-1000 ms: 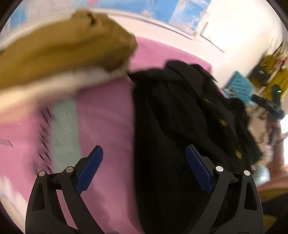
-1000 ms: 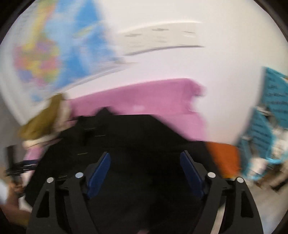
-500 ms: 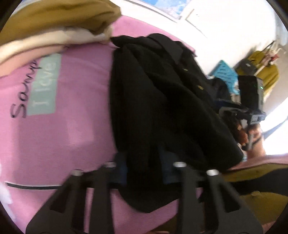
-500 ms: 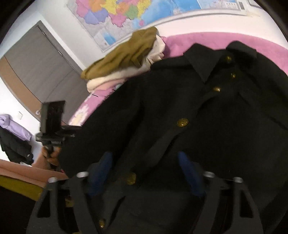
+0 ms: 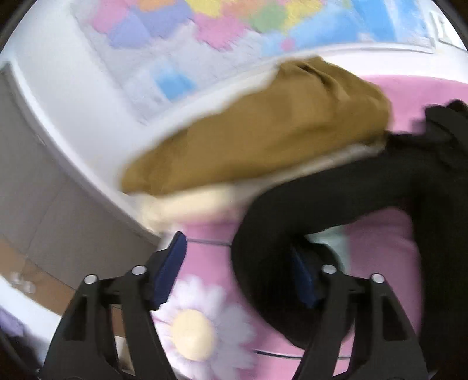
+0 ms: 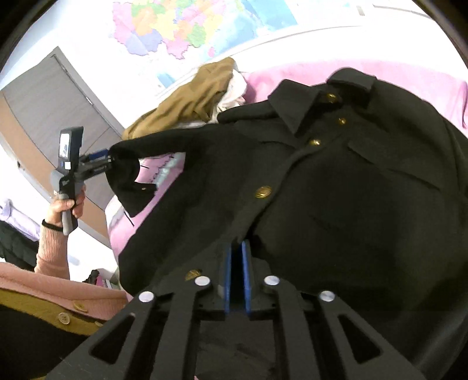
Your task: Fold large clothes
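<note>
Right gripper (image 6: 237, 273) closing, pinching black brass-buttoned coat (image 6: 336, 187) front hem; left gripper (image 5: 234, 271) opening around its sleeve cuff, sleeve stretching leftward.

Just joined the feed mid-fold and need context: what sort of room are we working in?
Probably a bedroom: the black coat lies on a pink bedspread, with a wall map and a door behind.

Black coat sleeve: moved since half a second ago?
Yes. The left gripper has lifted the black coat sleeve off the pink sheet, up toward the brown clothes pile; its jaws are opening.
</note>
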